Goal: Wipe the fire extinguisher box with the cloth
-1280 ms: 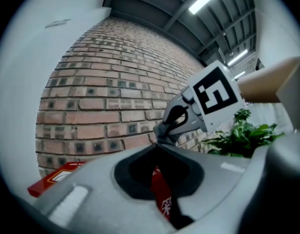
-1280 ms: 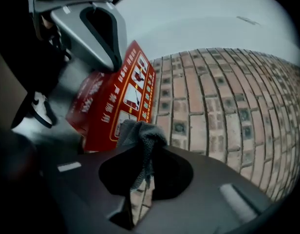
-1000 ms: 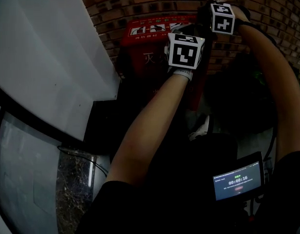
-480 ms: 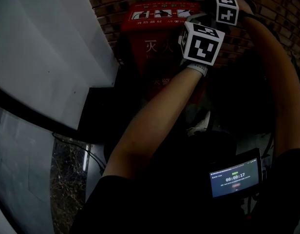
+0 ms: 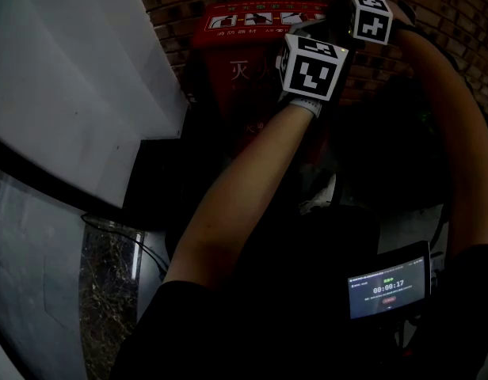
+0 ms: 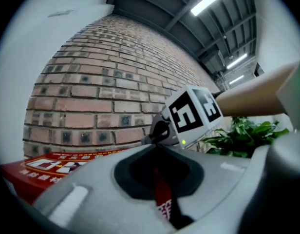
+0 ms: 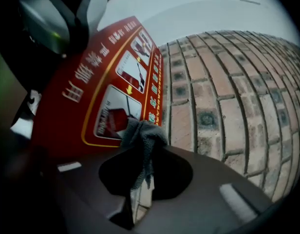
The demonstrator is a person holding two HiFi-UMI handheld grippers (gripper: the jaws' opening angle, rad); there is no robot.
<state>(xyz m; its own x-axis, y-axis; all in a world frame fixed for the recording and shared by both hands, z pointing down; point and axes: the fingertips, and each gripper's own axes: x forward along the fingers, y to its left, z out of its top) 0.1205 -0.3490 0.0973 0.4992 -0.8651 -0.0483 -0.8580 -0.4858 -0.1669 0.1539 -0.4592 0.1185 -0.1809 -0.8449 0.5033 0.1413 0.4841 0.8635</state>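
**Cloth pinched in right claw by the red box**

Right gripper (image 7: pixel 135 199) has its jaws squeezed tight on the grey cloth (image 7: pixel 142 140). The cloth sticks up from between them toward 12 o'clock. Its top end sits over a white picture label on the fire extinguisher box (image 7: pixel 82 101), which fills the view from 9 to 11 o'clock. I cannot tell if cloth and box touch. A brick wall (image 7: pixel 223 96) runs from 1 to 4 o'clock.

Left gripper (image 6: pixel 162 194) has its jaws close together, with only a thin slit, and holds nothing. The red box shows through the slit and at 8 o'clock. Green leaves (image 6: pixel 242 135) show at 3 o'clock.

From the head view, both grippers are up at 12 o'clock, at the box top. A small lit screen (image 5: pixel 389 290) glows at 5 o'clock.
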